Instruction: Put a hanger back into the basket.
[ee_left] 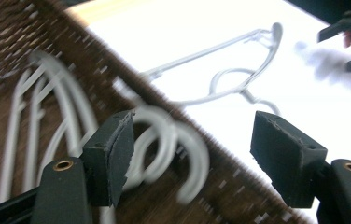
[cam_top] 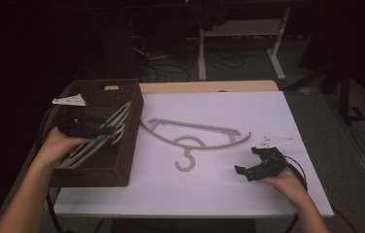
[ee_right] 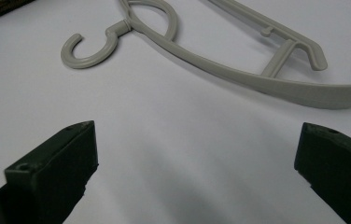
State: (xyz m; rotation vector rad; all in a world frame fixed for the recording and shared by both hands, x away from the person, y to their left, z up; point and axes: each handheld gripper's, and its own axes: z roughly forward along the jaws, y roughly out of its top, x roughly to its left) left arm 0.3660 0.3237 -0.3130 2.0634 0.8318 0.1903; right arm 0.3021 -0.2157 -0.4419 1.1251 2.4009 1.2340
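A grey plastic hanger (cam_top: 195, 138) lies flat on the white table (cam_top: 219, 194), its hook toward the front. Several more grey hangers (cam_top: 98, 141) lie in the brown woven basket (cam_top: 91, 177) at the table's left. My left gripper (cam_top: 107, 130) hovers over the basket, open; in the left gripper view the gripper (ee_left: 192, 154) has hanger hooks (ee_left: 164, 140) below its wide jaws, not touching the pads. My right gripper (cam_top: 246, 160) stays low at the right front, open. In the right gripper view the gripper (ee_right: 194, 163) is short of the hanger (ee_right: 239, 74), nothing between its jaws.
The basket's rim (ee_left: 201, 140) runs diagonally under the left jaws. The table's far wooden edge (cam_top: 209, 86) sits behind the white top. Desk legs (cam_top: 277, 53) and cables stand on the dark floor beyond. White surface lies bare around the single hanger.
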